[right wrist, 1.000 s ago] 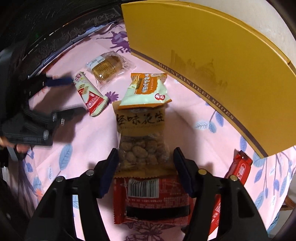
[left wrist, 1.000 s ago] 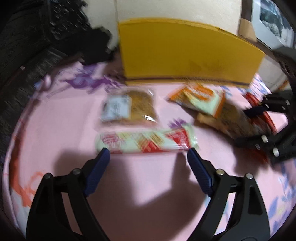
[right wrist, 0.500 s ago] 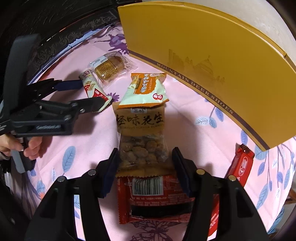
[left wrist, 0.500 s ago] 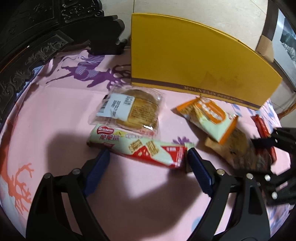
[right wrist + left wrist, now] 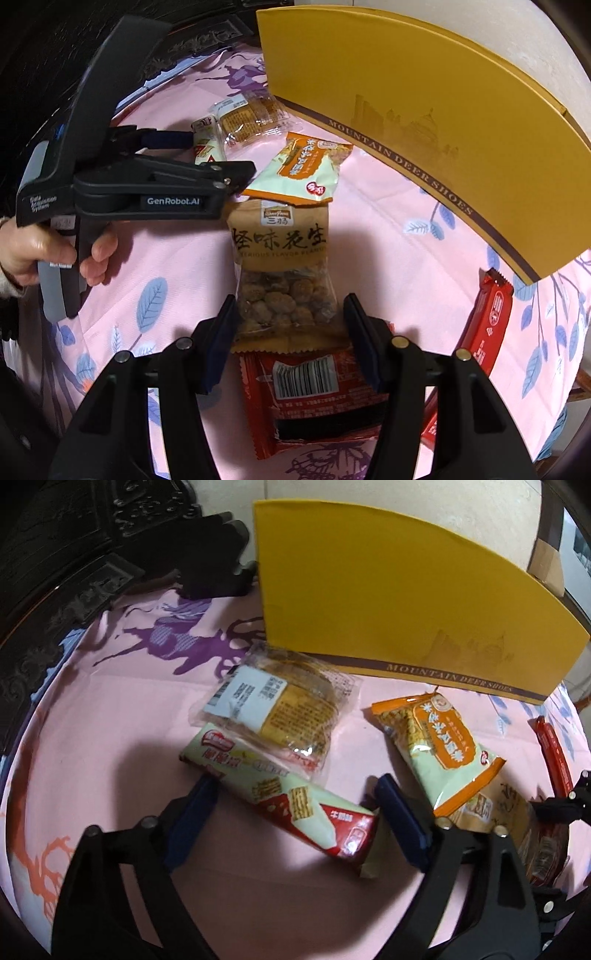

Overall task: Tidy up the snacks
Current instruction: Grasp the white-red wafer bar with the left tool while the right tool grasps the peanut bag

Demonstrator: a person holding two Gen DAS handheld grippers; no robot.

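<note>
My left gripper [image 5: 291, 799] is open, its blue pads either side of a long white-and-red wafer bar [image 5: 280, 794] on the pink cloth. A clear cracker pack [image 5: 277, 705] lies just beyond it, an orange-and-green snack bag [image 5: 439, 746] to the right. My right gripper [image 5: 290, 326] is open around the lower end of a brown peanut bag [image 5: 282, 258], which overlaps a red packet [image 5: 314, 398]. The left gripper [image 5: 199, 158] also shows in the right wrist view, over the wafer bar [image 5: 207, 140].
A yellow shoe box [image 5: 388, 602] stands at the back of the table; it also shows in the right wrist view [image 5: 424, 99]. A red bar [image 5: 487, 321] lies at the right by the box. Dark carved furniture [image 5: 74, 554] borders the left.
My left gripper has moved forward and down, so the wafer bar now lies between its pads. My right gripper has barely moved around the peanut bag.
</note>
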